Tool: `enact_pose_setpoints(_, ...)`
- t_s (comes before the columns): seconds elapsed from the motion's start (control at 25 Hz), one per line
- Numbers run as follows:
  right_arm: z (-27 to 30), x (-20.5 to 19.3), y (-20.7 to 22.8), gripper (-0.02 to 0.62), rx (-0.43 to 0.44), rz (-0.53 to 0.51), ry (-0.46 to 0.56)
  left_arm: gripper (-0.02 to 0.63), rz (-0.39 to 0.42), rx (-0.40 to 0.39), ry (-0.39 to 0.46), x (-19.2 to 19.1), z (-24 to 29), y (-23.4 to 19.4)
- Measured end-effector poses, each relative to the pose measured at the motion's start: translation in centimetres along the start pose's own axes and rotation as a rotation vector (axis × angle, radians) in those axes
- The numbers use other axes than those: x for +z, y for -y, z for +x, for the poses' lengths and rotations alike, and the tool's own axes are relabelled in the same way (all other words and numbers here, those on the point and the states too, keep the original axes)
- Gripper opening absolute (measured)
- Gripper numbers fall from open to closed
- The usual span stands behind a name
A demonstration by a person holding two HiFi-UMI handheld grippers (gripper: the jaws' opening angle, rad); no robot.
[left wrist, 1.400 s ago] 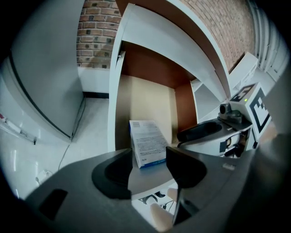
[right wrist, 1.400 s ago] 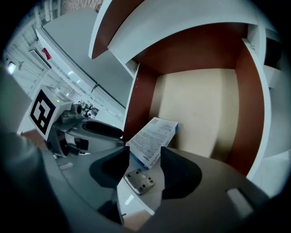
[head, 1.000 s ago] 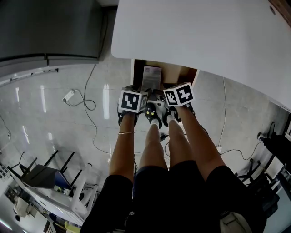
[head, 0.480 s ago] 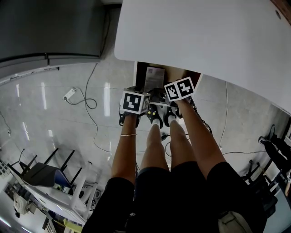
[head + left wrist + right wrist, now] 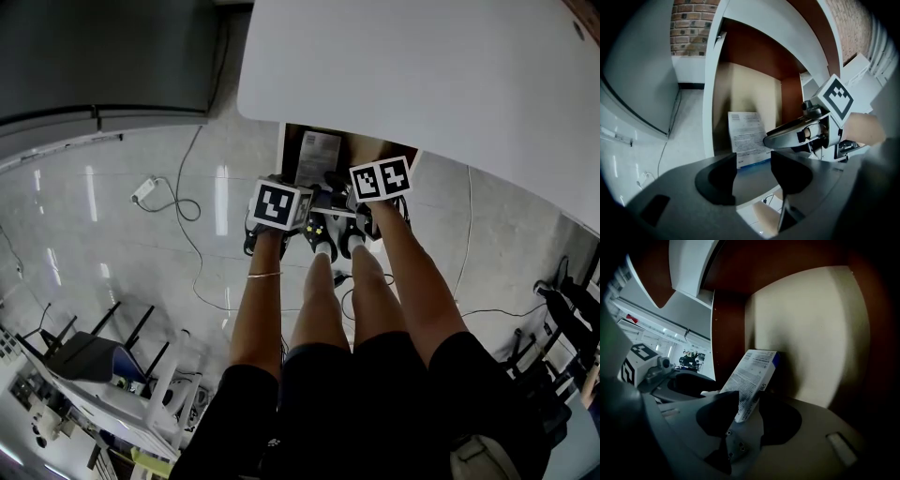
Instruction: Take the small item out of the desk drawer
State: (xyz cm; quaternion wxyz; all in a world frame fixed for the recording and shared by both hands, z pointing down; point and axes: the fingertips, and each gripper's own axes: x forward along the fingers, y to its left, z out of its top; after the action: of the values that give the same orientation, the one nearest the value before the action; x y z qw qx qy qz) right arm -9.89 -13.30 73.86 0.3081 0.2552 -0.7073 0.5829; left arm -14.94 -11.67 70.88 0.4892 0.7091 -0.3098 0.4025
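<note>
The desk drawer (image 5: 367,150) stands pulled open under the white desk top. In it lies a small white box (image 5: 317,155) with printed text and a blue edge. My right gripper (image 5: 747,401) reaches into the drawer. Its jaws have just been closing, and they now press on the near end of the box (image 5: 754,373), which tilts up out of them. My left gripper (image 5: 753,161) hangs at the drawer's front, open, with nothing between its fingers. From there the box (image 5: 746,136) shows beyond, with the right gripper (image 5: 801,133) at its right.
The white desk top (image 5: 422,75) overhangs the back of the drawer. The person's legs (image 5: 319,300) stand just below the grippers. Cables (image 5: 178,211) and a white adapter (image 5: 142,195) lie on the floor at left. A grey cabinet (image 5: 94,56) is at upper left.
My right gripper has shifted slightly farther toward the drawer. The left gripper has kept its place.
</note>
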Motion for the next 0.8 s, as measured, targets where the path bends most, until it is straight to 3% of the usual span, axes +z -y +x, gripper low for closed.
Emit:
enact_pose_setpoints(0.32, 0.2, 1.4, -1.2, 0.124, 0.056, 0.018, 0.08, 0.227, -0.003, 0.0, 0.014, 0.0, -0.1, 0.0)
enact_pose_setpoints(0.6, 0.3, 1.4, -1.0, 0.115, 0.03, -0.009, 0.087, 0.227, -0.033, -0.013, 0.074, 0.4, -0.5, -0.1)
enact_pose_setpoints(0.8, 0.1, 2.0, -0.3, 0.157, 0.004, 0.0, 0.114, 0.227, -0.034, -0.008, 0.089, 0.5, -0.6, -0.4)
